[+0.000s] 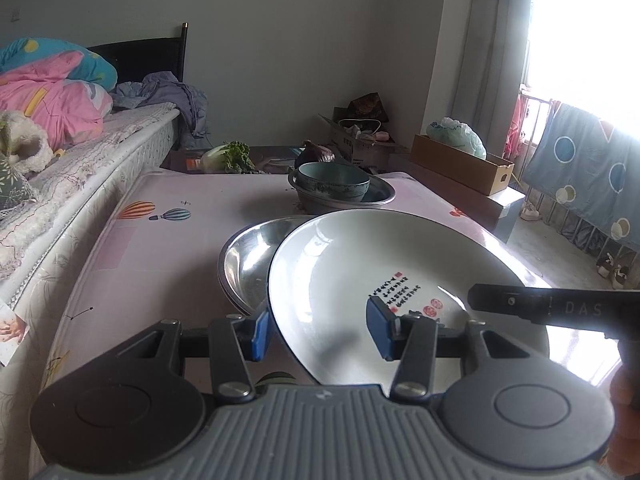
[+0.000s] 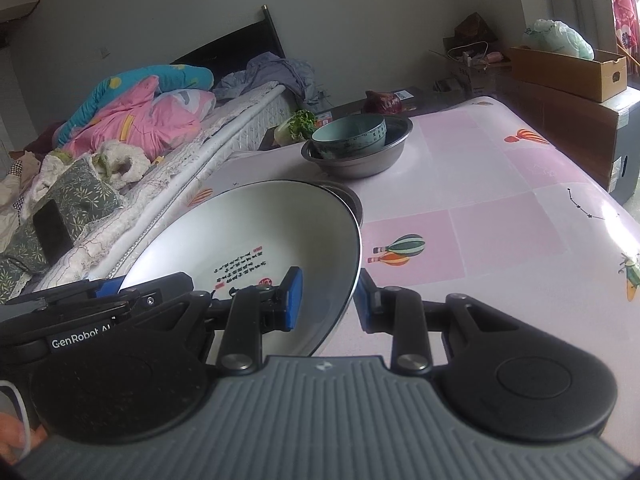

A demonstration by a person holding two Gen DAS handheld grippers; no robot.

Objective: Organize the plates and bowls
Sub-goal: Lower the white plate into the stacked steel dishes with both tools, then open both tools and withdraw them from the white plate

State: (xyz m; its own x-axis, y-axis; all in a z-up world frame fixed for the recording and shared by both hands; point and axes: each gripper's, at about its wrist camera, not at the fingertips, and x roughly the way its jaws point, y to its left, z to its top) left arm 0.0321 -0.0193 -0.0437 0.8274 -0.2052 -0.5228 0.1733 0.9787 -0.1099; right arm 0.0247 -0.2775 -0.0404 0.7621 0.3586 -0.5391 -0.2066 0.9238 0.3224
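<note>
A white plate [image 1: 360, 272] with red and black writing is held tilted above the pink table [image 1: 168, 216]. My left gripper [image 1: 320, 328] straddles its near left rim, jaws wide. My right gripper [image 2: 326, 300] straddles its right rim [image 2: 352, 248], pads close to the rim on both sides. A steel plate [image 1: 244, 260] lies on the table under and left of the white plate. At the far side a teal bowl [image 1: 332, 186] sits inside a steel basin [image 1: 380, 196]; both show in the right wrist view, the bowl [image 2: 348, 136] in the basin [image 2: 360, 160].
A bed [image 1: 60, 168] with bedding runs along the table's left side. Greens [image 1: 228, 156] and a purple bag [image 1: 316, 152] lie beyond the far edge. Cardboard boxes [image 1: 460, 164] stand at the right, a drying rack [image 1: 580, 184] by the window.
</note>
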